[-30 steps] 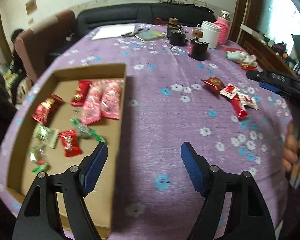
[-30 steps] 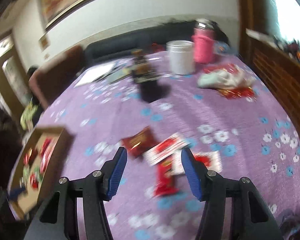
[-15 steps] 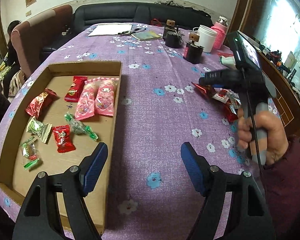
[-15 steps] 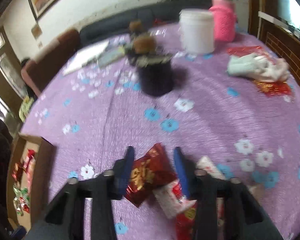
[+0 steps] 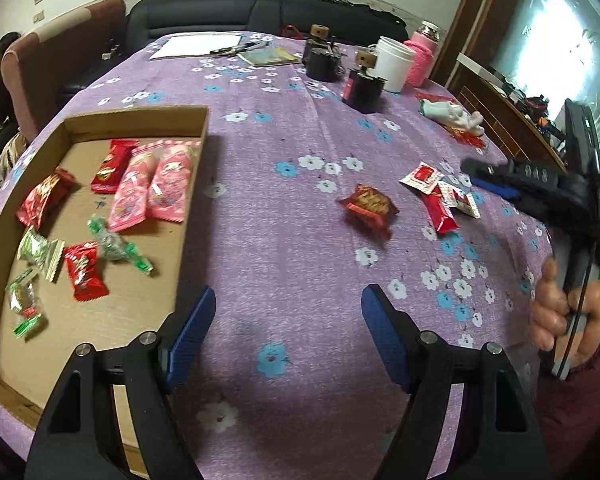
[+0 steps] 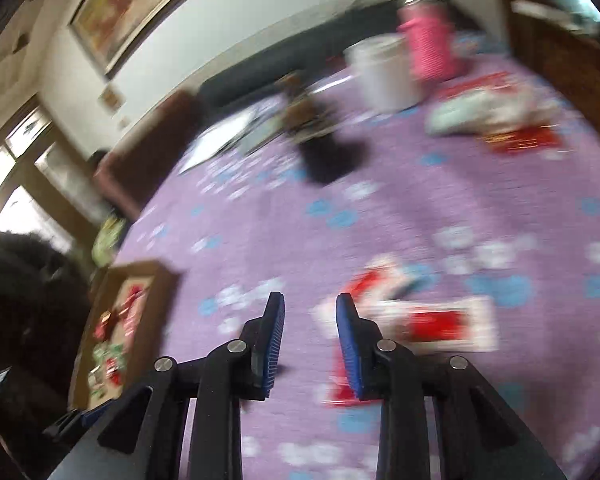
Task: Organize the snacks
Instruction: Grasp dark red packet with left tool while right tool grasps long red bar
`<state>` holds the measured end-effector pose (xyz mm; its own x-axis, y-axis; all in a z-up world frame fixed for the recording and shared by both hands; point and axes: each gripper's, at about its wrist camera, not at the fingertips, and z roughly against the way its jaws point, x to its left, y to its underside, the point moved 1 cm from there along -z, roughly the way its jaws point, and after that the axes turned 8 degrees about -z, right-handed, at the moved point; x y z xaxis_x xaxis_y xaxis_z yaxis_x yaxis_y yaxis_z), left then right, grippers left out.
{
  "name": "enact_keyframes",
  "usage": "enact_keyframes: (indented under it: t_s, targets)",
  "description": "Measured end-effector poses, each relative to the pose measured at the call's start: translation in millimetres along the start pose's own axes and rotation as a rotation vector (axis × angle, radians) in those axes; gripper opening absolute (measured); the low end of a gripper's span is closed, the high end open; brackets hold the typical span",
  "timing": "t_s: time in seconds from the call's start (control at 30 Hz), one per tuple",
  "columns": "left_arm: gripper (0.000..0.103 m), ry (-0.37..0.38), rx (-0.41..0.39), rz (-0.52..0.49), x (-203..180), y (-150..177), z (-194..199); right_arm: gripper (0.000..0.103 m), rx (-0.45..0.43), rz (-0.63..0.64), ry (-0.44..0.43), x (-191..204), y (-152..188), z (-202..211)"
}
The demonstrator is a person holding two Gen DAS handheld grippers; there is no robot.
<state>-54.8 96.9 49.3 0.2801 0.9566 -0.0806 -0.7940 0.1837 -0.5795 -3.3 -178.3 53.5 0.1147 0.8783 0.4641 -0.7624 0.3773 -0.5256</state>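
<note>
One big table under a purple flowered cloth (image 5: 284, 264) carries everything. Cardboard box (image 5: 140, 114) sits at its left side, holding red, pink and green snacks; two pink packets (image 5: 152, 192) lie side by side against its right wall.

My left tongs (image 5: 287, 312): spread wide, empty, hovering over bare cloth just beside the box.

My right tongs (image 6: 309, 308): jaws narrow but released, just been opening slightly, only cloth between them.

Loose on the cloth, well apart from the box: one dark red packet (image 5: 369, 203), then a small cluster of red-and-white packets (image 5: 440, 196), blurred just right of my right tongs.
</note>
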Motion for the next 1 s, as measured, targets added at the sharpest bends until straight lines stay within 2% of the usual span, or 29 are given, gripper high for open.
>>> enact_keyframes:
  t_s: [0.17,0.3,0.47,0.6,0.9,1.0]
  targets:
    - [0.075,-0.004,0.003,-0.075,-22.6,-22.5,-13.0,0.035,-0.007,0.004,0.075,-19.7,24.8,5.2]
    - [0.075,-0.050,-0.024,-0.163,-38.6,-44.9,-33.2,0.035,0.043,0.003,0.043,-13.3,35.5,-10.9]
    - [0.075,-0.084,-0.056,-0.243,-46.4,-58.9,-56.5,0.035,0.057,0.059,0.109,3.5,36.3,-34.0]
    - [0.075,-0.077,-0.051,-0.282,-50.9,-62.1,-73.2,0.035,0.036,0.107,0.157,13.0,35.4,-45.6]
    - [0.074,-0.019,-0.011,-0.321,-62.3,-57.5,-94.0,0.032,0.003,0.110,0.155,12.2,34.4,-48.7]
    - [0.045,0.016,0.003,-0.297,-61.4,-56.7,-98.1,0.025,-0.006,0.102,0.158,9.9,33.6,-48.8]
